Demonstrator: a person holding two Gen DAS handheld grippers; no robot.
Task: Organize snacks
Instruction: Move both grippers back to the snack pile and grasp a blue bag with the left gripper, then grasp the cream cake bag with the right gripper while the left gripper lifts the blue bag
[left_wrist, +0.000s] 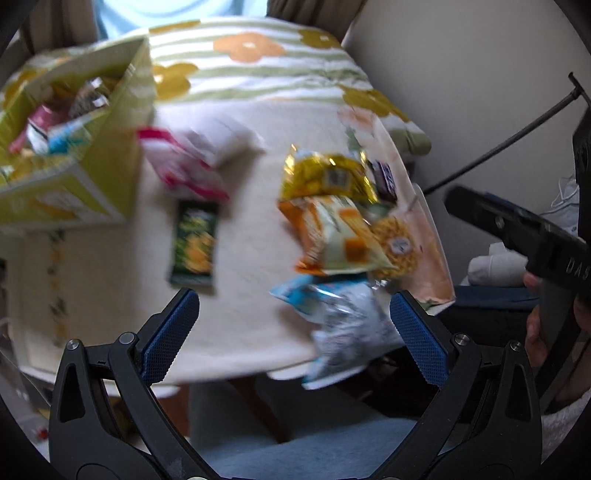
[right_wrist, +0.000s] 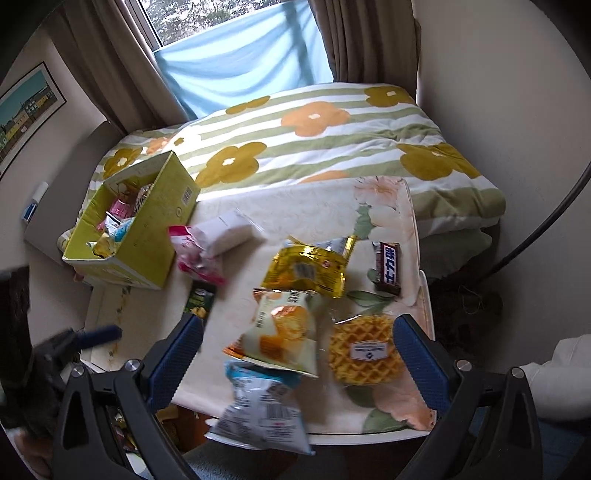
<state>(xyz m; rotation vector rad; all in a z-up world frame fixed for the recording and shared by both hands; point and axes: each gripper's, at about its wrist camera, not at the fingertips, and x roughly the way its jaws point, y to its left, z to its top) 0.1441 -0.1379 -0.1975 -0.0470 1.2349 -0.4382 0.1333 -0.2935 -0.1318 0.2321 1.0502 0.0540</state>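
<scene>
Both claws are hanging wide open, gripping nothing: right gripper (right_wrist: 295, 363) is hovering over the orange-and-white snack bag (right_wrist: 280, 332), left gripper (left_wrist: 293, 338) beside the silver-blue packet (left_wrist: 343, 328).

Bare tablecloth (right_wrist: 295, 206) lies open at twelve o'clock; the green box (right_wrist: 147, 236) blocks ten o'clock, and snack packets (right_wrist: 280, 328) crowd the centre.

A flowered, striped quilt (right_wrist: 332, 147) is spread behind the table (right_wrist: 369, 435). Brown curtains (right_wrist: 369, 40) are hung beside a window (right_wrist: 207, 18); a framed picture (right_wrist: 26, 110) is mounted on the wall.
</scene>
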